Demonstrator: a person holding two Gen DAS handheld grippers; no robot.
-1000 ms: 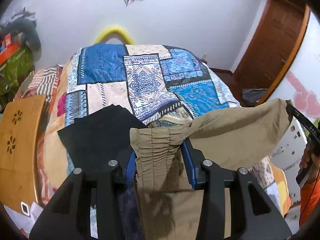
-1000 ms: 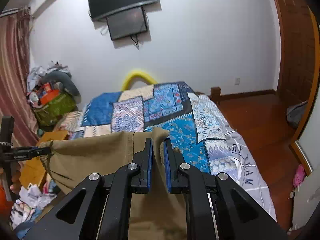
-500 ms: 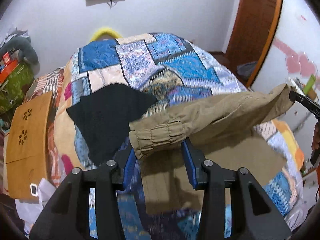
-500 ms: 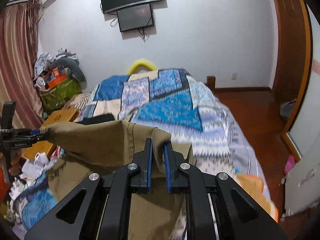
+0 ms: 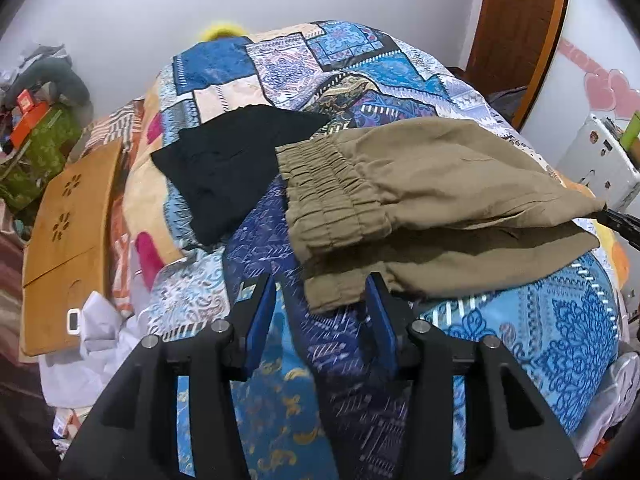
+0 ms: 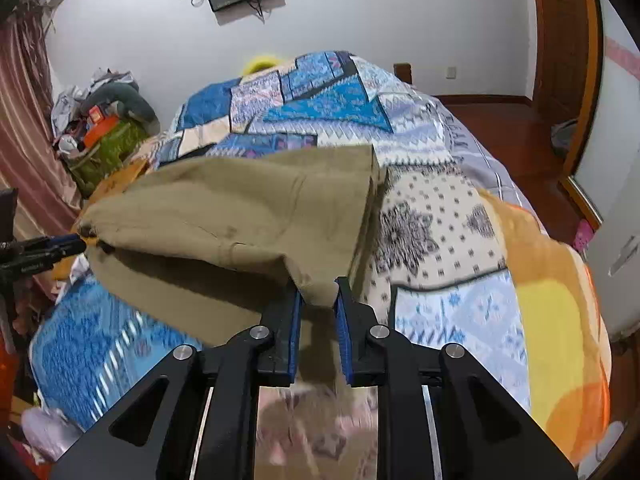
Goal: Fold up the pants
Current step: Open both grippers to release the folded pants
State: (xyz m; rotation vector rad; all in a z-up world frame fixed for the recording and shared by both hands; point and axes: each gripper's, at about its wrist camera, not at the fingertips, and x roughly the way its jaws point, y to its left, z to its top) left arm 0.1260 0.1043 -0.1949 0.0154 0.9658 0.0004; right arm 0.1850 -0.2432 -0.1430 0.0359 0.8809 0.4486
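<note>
Left wrist view first: a wooden board (image 5: 70,236) lies at the bed's far left edge, then a black garment (image 5: 236,168) sits flat on the patchwork bedspread (image 5: 552,332), and to its right the tan pants (image 5: 420,184) lie doubled over on the bed, the gathered waistband end nearest this camera. The left gripper (image 5: 320,312) has its jaws opening, wide apart, with the lower waistband corner between them but no pad pressing on it, so the cloth looks released. In the right wrist view the pants (image 6: 240,208) spread from the left gripper's tip at the far left across to the right gripper (image 6: 318,312), whose jaws are opening too; a tan corner hangs between the blue pads with gaps showing on both sides. To finish this fold well, I would draw both grippers straight back without snagging cloth, then check that the top layer's edges line up with the lower one before smoothing the crease.
</note>
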